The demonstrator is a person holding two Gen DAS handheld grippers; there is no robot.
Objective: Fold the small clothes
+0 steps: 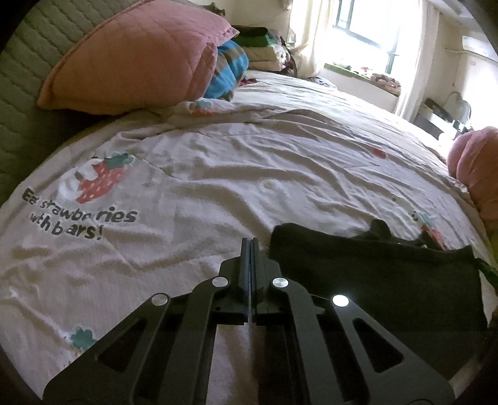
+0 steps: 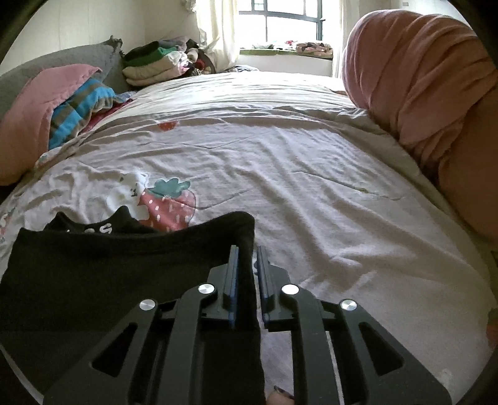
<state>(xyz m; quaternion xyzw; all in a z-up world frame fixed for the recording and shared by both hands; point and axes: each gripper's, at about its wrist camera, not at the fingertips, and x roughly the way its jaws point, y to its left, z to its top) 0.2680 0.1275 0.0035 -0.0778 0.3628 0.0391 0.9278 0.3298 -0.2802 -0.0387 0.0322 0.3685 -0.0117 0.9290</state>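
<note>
A small black garment (image 1: 373, 280) lies flat on the strawberry-print bedspread (image 1: 218, 174). My left gripper (image 1: 250, 241) is shut and empty, just left of the garment's left edge, over the bedspread. In the right wrist view the same black garment (image 2: 109, 274) fills the lower left. Its right edge runs between the fingers of my right gripper (image 2: 247, 252), which stand narrowly apart around the cloth. White lettering on a dark piece (image 2: 93, 229) shows behind the garment's top edge.
A pink pillow (image 1: 133, 59) and a blue striped blanket (image 1: 227, 74) lie at the bed's head. A pile of folded clothes (image 2: 155, 65) sits at the far corner. A pink rolled quilt (image 2: 414, 81) lies along the right side. A window (image 2: 289, 21) is beyond.
</note>
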